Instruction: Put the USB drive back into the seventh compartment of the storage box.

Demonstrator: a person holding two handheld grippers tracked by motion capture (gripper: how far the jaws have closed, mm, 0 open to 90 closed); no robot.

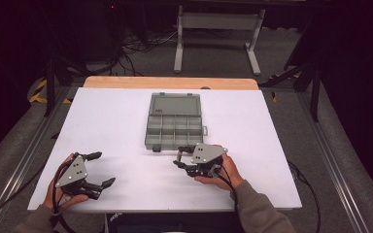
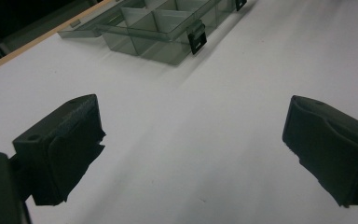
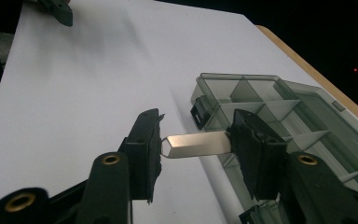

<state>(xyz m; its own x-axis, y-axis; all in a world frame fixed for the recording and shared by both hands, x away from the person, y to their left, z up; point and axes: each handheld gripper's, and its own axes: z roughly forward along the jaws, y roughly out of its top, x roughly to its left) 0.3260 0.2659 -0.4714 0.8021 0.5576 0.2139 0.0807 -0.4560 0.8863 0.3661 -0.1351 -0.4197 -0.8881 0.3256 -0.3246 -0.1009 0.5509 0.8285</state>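
Left gripper view. The left gripper (image 2: pixel 193 154) looks along its two black jaws, which stand wide apart with nothing between them; one rises at the lower left, the other at the right edge. Each jaw carries a dark pad (image 2: pixel 77 158) with a ragged edge. Beneath them lies the white table surface (image 2: pixel 205 140), bare near the jaws. At the top, well apart from the jaws, sits a translucent grey compartment box (image 2: pixel 161 28), lid open, its dividers visible and a black latch (image 2: pixel 196 42) on its near wall. A wooden table edge (image 2: pixel 37 39) runs at upper left.
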